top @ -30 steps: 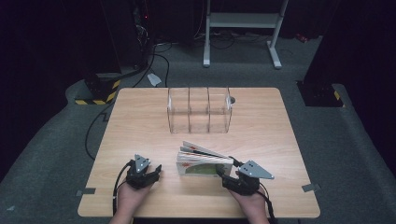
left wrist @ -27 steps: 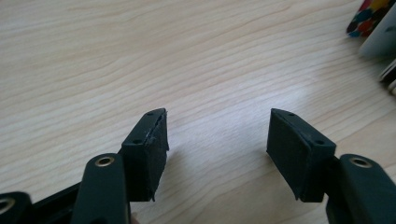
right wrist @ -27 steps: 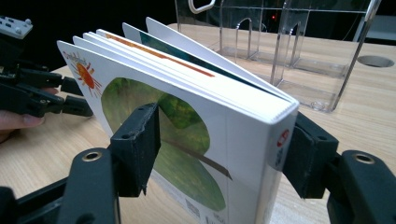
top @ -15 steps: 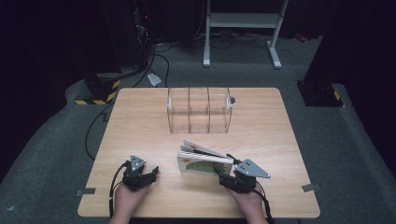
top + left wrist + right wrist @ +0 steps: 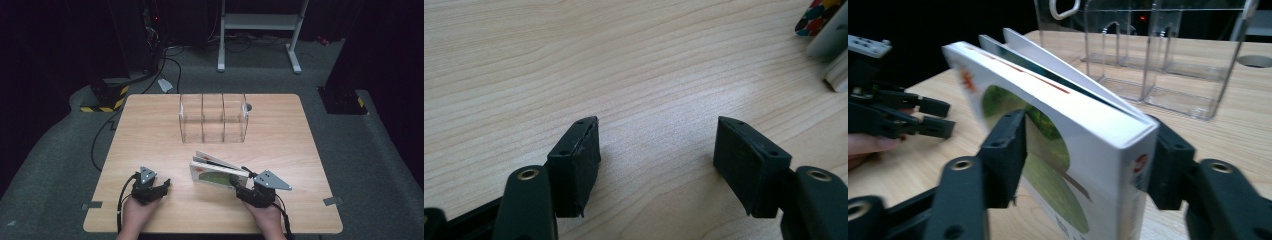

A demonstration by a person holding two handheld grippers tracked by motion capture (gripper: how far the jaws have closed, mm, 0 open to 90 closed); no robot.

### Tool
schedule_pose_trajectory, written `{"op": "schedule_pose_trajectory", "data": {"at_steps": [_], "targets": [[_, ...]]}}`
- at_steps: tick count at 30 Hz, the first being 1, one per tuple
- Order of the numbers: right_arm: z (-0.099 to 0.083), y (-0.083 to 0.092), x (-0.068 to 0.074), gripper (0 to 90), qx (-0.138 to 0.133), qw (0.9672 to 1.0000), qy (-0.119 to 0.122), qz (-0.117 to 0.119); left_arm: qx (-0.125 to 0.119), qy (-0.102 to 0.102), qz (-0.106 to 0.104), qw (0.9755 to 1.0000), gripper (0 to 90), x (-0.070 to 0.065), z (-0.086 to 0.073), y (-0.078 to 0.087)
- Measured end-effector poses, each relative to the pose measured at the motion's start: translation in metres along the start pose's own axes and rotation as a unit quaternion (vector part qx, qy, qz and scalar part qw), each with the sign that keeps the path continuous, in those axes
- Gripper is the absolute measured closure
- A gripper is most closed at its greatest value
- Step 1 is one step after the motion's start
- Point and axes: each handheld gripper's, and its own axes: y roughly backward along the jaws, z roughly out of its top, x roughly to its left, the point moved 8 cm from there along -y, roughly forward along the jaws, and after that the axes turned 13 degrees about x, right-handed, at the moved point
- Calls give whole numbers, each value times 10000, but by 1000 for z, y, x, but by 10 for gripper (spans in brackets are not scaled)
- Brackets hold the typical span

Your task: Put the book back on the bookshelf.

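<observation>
My right tongs, jaws just closing, pinch the white book seemingly stood on edge on the worktop before the clear rack, while my left tongs rest spread and empty.

Left gripper sits low at the near left, held in the left hand entering from the bottom edge; its jaws stand wide apart with nothing between them. Right gripper sits at the near right in the right hand, jaws aimed left; they have just been closing and its pads press both sides of a book.
</observation>
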Motion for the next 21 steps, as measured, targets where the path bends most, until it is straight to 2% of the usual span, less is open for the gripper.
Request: {"op": "schedule_pose_trajectory", "data": {"at_steps": [5,9,12,21], "targets": [[-1,1,6,520,-34,9998,163,68,1,-4,-15,10000,351,-1,1,-1],[-2,2,13,664,-30,9992,405,72,24,-25,-47,10000,352,-3,2,-1],[-2,2,15,733,-55,9990,454,26,20,-32,-54,10000,352,-3,2,-1],[-2,3,16,743,-39,9989,440,-153,26,-81,-73,9999,343,-3,2,-2]]}}
